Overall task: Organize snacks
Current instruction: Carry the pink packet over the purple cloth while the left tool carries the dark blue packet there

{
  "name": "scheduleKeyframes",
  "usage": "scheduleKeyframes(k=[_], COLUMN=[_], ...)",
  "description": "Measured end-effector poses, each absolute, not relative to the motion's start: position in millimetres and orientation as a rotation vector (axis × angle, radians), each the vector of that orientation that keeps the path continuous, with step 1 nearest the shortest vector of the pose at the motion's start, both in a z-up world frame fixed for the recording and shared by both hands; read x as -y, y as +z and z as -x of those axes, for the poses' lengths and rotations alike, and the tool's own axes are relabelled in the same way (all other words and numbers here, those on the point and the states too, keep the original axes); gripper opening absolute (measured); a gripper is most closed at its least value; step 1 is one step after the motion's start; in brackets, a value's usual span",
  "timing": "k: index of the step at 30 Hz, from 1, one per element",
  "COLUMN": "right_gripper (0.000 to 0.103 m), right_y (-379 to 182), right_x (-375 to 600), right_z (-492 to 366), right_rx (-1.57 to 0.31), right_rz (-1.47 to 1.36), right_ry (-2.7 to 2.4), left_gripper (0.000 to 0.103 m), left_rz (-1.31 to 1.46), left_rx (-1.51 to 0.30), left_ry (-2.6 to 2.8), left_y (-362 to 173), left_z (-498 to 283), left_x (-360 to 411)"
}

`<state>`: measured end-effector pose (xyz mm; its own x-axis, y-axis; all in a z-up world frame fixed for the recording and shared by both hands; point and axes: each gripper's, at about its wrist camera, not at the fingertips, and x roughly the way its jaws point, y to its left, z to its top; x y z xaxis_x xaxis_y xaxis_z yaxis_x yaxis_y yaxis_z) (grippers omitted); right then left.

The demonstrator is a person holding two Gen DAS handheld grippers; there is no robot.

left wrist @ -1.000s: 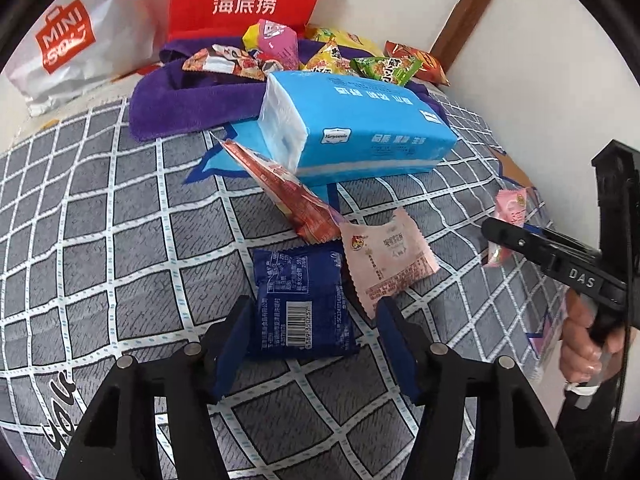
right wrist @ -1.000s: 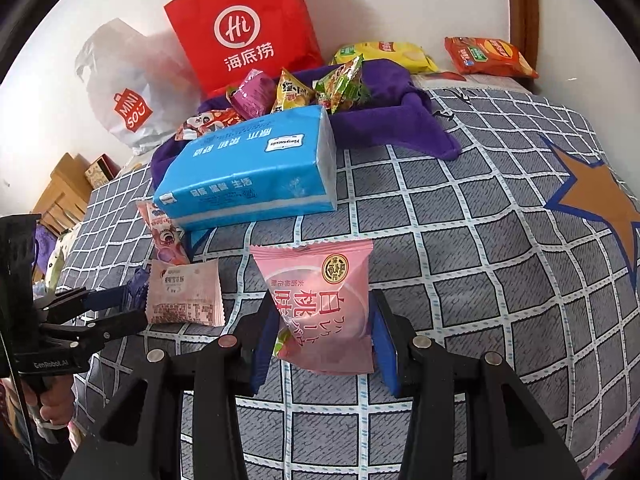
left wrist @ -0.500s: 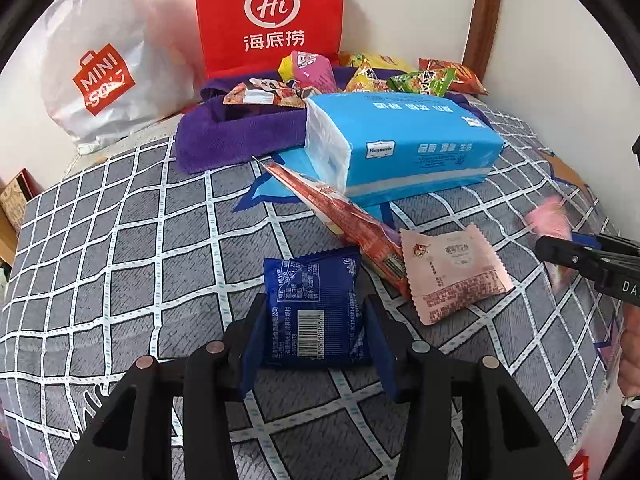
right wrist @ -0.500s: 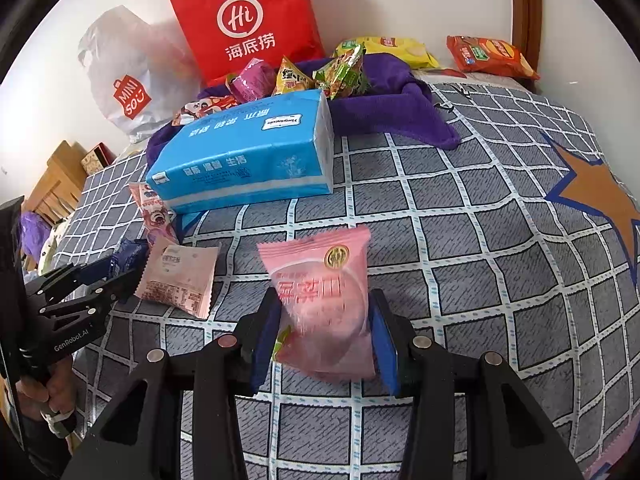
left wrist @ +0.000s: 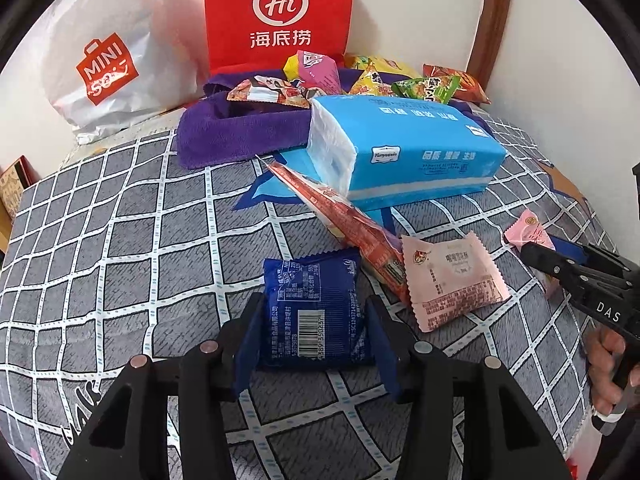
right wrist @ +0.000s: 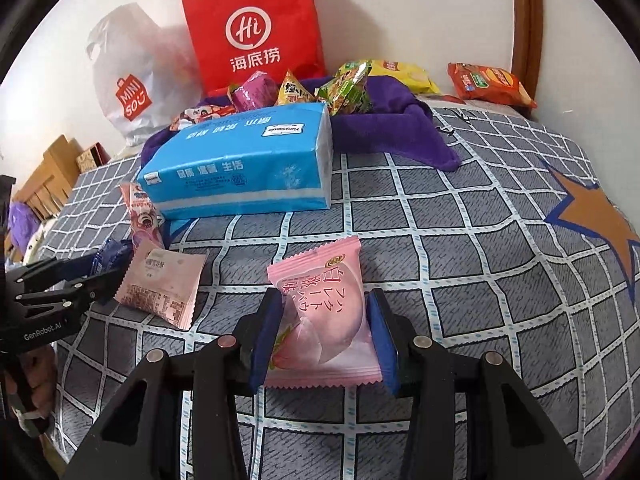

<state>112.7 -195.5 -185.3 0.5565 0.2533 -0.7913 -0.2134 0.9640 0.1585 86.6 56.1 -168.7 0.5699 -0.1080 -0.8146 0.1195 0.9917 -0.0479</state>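
Left tongs: my left gripper (left wrist: pixel 314 322) clamped the dark blue snack packet (left wrist: pixel 316 308) — barcode side up, over the checked bedspread (left wrist: pixel 120 240).
Right tongs: my right gripper (right wrist: pixel 324 330) pinched the pink peach packet (right wrist: pixel 324 320).
Nearby: a pale pink packet (left wrist: pixel 452 280) lay between them — just before the blue tissue pack (left wrist: pixel 404 148).
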Motion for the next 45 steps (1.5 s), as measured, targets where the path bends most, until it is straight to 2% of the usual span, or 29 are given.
scheduleKeyframes(k=[21,31,45], right_gripper=[0.044,0.042,0.042], right_y=[-186.0,-179.1,-104.2], right_x=[201.6,203.2,182.5], right_z=[-116.6,-110.5,-107.7], right_rx=[-0.963,-0.947,-0.847], right_rz=[-0.100,-0.061,-0.051], right_ry=[0.305,0.235,0.309], left_gripper=[0.048,0.043,0.042], left_rz=[-0.019,-0.031,0.072], left_rx=[-0.956,-0.965,-0.922], left_ry=[-0.126,-0.100,-0.176], left_y=[-168.9,-157.6,-98.2], left_z=[-86.3,-79.5,-73.0], left_x=[-55.1,-57.6,-59.0])
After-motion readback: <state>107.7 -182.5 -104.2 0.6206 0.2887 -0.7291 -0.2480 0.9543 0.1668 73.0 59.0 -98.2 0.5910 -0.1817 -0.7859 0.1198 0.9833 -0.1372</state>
